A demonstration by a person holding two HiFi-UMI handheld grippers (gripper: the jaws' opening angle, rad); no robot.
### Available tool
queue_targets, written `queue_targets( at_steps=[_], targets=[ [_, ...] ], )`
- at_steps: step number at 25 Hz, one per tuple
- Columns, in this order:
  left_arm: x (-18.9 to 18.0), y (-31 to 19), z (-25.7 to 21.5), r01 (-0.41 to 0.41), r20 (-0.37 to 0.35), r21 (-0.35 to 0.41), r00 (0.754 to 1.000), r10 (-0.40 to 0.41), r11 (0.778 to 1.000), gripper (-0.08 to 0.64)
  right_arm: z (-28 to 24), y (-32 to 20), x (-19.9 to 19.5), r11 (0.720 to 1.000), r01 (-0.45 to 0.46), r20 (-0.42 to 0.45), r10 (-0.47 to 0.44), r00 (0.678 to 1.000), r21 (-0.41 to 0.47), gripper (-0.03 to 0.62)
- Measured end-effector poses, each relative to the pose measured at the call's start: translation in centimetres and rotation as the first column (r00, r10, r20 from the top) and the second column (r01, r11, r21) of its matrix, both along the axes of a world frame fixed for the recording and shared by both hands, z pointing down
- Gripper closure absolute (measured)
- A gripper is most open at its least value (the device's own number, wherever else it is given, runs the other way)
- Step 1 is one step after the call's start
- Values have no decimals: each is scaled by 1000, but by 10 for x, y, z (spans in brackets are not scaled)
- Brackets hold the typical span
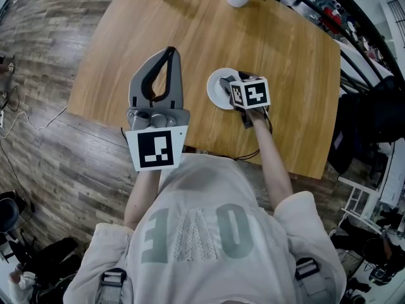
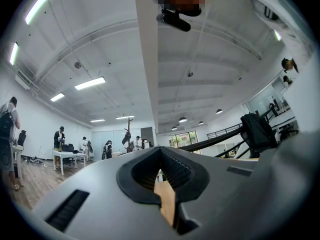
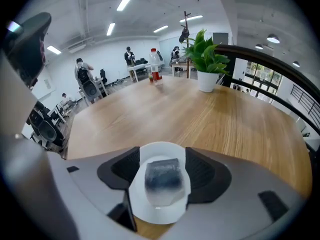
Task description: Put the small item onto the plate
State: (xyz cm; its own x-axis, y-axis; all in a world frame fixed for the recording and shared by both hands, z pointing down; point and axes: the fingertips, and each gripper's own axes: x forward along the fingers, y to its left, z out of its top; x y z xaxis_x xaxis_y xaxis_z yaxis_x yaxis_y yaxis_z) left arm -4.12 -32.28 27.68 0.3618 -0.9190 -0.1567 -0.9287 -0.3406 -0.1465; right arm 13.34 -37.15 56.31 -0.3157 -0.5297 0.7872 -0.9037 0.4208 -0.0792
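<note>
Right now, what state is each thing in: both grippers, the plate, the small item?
Left gripper: shut, empty, pointing upward.
Right gripper: open, jaws either side of the item.
Small item: resting on the plate, not clamped.
Plate: flat on the table, holding the item.

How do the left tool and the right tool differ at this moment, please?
Jaws: the left tool is closed tip to tip on nothing, while the right tool has its jaws apart around the small item.
Place: the left tool is over the table's near edge, away from the white plate; the right tool is at the plate, where the item seems to rest.
Both are grey and carry a marker cube.
</note>
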Motion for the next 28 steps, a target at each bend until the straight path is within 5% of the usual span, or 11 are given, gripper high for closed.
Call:
queue_targets(
  at_steps=[7, 12, 15, 21, 28],
  targets=[
    [7, 3, -5, -30, 4, 18, 1000, 30, 999, 552, -89, -11, -3, 976, -73, 157, 41, 987, 205, 301],
    [18, 3, -10, -70, -1, 35, 998, 70, 997, 552, -170, 1, -6, 913, -114, 225, 25, 974, 391, 301],
    [28, 4, -20, -101, -12, 53, 995, 101, 993, 551, -225, 16, -1, 835, -168, 274, 22, 962, 523, 314],
    [53, 11, -46, -183, -32, 89, 982, 187, 979, 552, -307, 57, 18, 636, -254, 294, 44, 955, 729, 499],
    [74, 29, -83, -251, -29, 164, 965, 259, 954, 552, -348, 102, 34, 482, -303, 293, 99, 951, 822, 571]
  ],
)
